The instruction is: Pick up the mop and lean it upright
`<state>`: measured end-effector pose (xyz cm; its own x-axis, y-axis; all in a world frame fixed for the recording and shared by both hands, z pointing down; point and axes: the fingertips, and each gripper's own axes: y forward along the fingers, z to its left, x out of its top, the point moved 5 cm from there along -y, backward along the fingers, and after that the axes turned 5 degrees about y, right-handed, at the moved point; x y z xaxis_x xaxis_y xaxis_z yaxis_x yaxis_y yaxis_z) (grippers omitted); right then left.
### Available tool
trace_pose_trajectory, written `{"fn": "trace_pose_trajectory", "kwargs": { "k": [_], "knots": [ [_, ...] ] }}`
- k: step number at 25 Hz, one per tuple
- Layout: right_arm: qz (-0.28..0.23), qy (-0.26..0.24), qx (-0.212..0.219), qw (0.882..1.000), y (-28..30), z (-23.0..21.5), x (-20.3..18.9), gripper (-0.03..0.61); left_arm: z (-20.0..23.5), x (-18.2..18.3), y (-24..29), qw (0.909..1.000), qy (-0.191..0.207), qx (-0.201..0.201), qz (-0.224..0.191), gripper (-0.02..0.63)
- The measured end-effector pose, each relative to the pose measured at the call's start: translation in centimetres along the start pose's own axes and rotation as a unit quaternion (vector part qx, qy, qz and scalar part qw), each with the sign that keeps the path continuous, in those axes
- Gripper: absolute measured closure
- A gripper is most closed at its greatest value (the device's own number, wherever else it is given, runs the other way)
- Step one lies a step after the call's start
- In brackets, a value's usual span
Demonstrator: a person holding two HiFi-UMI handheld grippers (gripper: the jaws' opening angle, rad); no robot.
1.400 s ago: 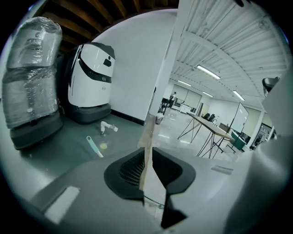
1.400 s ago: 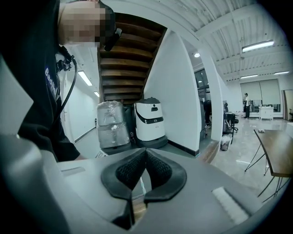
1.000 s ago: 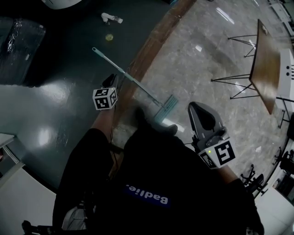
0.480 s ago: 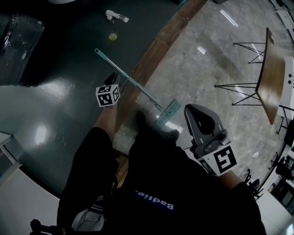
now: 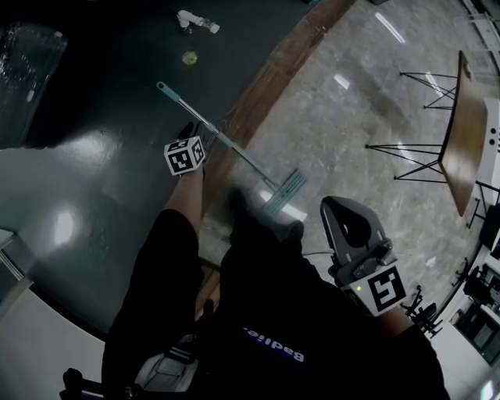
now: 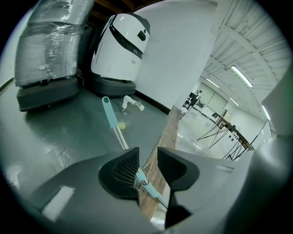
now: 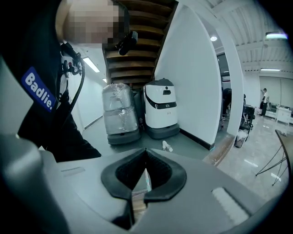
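Observation:
The mop lies flat on the floor, its teal and silver handle (image 5: 215,134) running from the dark green floor across the wooden strip to its flat head (image 5: 283,193) on the marble. My left gripper (image 5: 188,131) hangs just over the middle of the handle. Its jaws have just been opening, and in the left gripper view the handle (image 6: 143,178) shows in the gap without either pad pressing on it. My right gripper (image 5: 333,205) is held by my right side, near the mop head, with its jaws (image 7: 145,153) shut on nothing.
A white cleaning machine (image 6: 121,45) and a plastic-wrapped machine (image 6: 46,50) stand at the far wall. A white bottle (image 5: 195,22) and a small yellow thing (image 5: 188,57) lie beyond the handle's end. A wooden table (image 5: 461,125) on wire legs stands on the marble at right.
The left gripper has come down closer to the mop handle and its jaws stand wider. The right gripper has sunk a little toward my side.

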<state>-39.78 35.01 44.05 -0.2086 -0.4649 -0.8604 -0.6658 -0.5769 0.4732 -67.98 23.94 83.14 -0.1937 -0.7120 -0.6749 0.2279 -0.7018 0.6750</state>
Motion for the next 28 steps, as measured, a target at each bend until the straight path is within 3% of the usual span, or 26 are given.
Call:
{"fn": "trace_pose_trajectory", "kwargs": {
  "k": [5,13,28],
  "knots": [
    [0.020,0.013,-0.011,1.000,0.5,-0.6,-1.3,0.574,1.8,-0.8,2.2,0.9993,-0.033,0.012,0.009,0.447],
    [0.057,0.032,-0.049,0.997,-0.5,-2.5,-2.8,0.574,5.0,-2.7,5.8,0.9913,-0.124,0.039,0.022,0.398],
    [0.077,0.053,-0.072,0.993,-0.1,-4.4,-4.5,0.574,6.6,-2.4,9.9,0.9873,-0.148,0.052,0.027,0.387]
  ]
}}
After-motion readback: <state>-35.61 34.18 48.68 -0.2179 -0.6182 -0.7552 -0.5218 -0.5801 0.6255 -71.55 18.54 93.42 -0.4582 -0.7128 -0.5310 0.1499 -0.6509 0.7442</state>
